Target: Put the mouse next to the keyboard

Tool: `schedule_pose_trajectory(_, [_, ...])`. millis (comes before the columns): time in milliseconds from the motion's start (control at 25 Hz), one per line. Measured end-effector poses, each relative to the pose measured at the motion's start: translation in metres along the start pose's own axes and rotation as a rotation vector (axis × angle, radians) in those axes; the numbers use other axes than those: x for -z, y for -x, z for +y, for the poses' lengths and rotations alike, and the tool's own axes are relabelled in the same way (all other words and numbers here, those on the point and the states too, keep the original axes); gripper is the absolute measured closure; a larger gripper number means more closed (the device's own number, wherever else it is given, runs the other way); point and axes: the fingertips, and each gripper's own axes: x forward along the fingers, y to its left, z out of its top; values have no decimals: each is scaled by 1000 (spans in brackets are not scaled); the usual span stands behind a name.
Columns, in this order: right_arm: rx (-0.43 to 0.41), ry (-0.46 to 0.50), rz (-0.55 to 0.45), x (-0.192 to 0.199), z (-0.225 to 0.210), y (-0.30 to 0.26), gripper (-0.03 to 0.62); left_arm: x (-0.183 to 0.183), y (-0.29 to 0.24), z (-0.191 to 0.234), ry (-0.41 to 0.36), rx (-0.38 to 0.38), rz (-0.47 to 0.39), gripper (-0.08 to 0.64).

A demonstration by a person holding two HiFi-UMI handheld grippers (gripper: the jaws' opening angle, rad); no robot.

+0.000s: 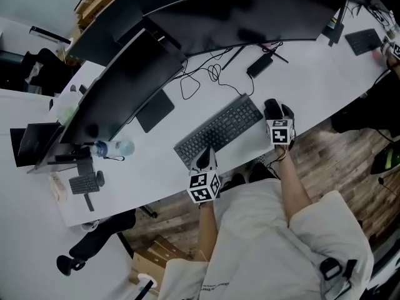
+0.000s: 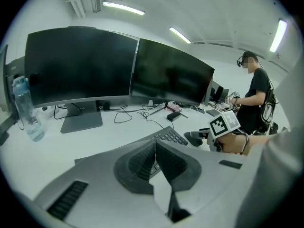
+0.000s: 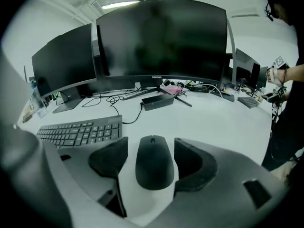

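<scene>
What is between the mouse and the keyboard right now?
One pad of the right gripper, which straddles the mouse, and a strip of bare white desk beside the keyboard. Nothing else, as the right gripper view shows.

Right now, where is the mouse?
In the right gripper view the mouse lies on the white desk between the open jaws of the right gripper, just right of the keyboard.

matt black plastic mouse and keyboard on smooth white desk.
</scene>
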Motion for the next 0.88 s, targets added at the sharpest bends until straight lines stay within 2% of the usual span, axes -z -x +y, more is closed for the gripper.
schedule_pose_trajectory(240, [-30,-26,-18,14,39,39,299,2,9,3,3,74,-17,537])
schedule_pose_trajectory(360, [-72,-60,-31,19,65,58,299,6,13,-8,-28,131,-16,537])
schedule_pose_trajectory(520, [-105,-56,-48,27,99,84,299,18,26,-15,-67,193,-7,537])
schedule_pose_trajectory(880, [-127,-78,-98,46,148,148,308,38,58,-18,-62,281,-19,537])
